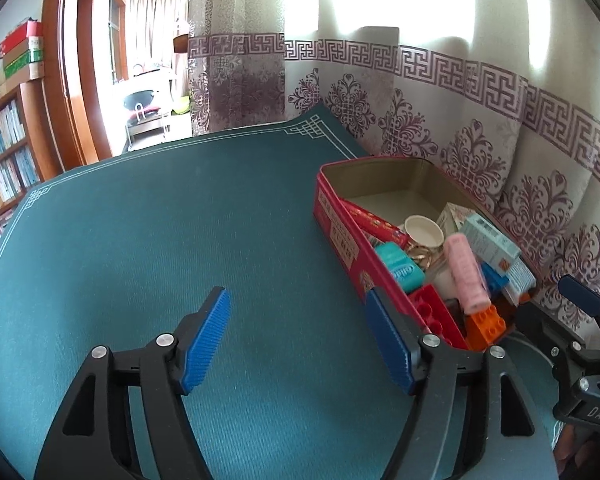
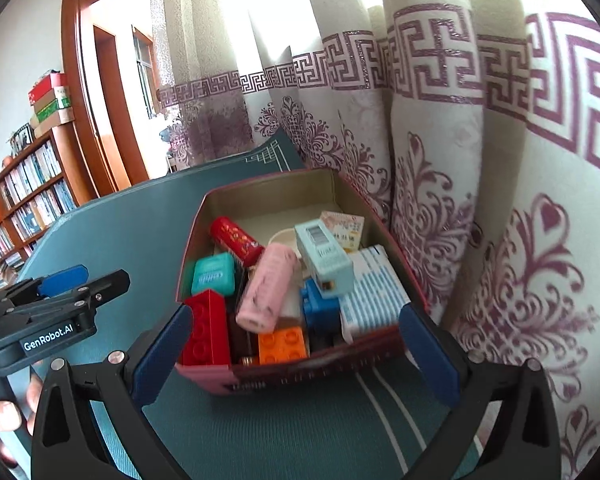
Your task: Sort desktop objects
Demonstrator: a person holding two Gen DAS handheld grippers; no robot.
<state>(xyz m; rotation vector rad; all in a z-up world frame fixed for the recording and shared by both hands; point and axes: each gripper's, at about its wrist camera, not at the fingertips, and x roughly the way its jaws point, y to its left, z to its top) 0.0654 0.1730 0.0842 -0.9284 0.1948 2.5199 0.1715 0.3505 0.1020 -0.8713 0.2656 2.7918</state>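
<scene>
Looking nearly finished: small objects piled in the red tin [image 2: 300, 368] between the right gripper [image 2: 296, 354] jaws, apart and empty; left gripper [image 1: 300, 344] jaws apart over bare desk [image 1: 160, 232].

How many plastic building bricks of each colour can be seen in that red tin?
Red plastic building brick: 1
Orange plastic building brick: 1
Blue plastic building brick: 1
Total: 3 bricks showing in the red metal tin; any buried under the other items cannot be seen.
</scene>
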